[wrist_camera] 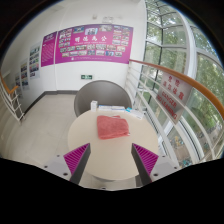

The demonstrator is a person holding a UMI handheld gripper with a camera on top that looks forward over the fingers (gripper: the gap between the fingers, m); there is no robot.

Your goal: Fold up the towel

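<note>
We look down on a round white table [92, 143], and we take it as our landmark for everything else. The towel [112, 126], red-pink and crumpled into a rough rectangle, lies on the table's top, a little toward the side nearer the windows and toward the far rim. Our gripper [109, 159] hovers over the near part of the table with its fingers spread wide apart and nothing between them; the towel sits just ahead of them, untouched. The magenta pads [76, 154] on the inner faces of the fingers show on either side, one above the table's near left portion, the other above its near right portion. Beyond the table's far rim stands a grey chair [101, 98] with a curved back, facing the table. Farther behind the table a white wall carries magenta posters [92, 42]. To the right of the table runs a curved wooden handrail [178, 78] in front of tall windows [190, 45]
</note>
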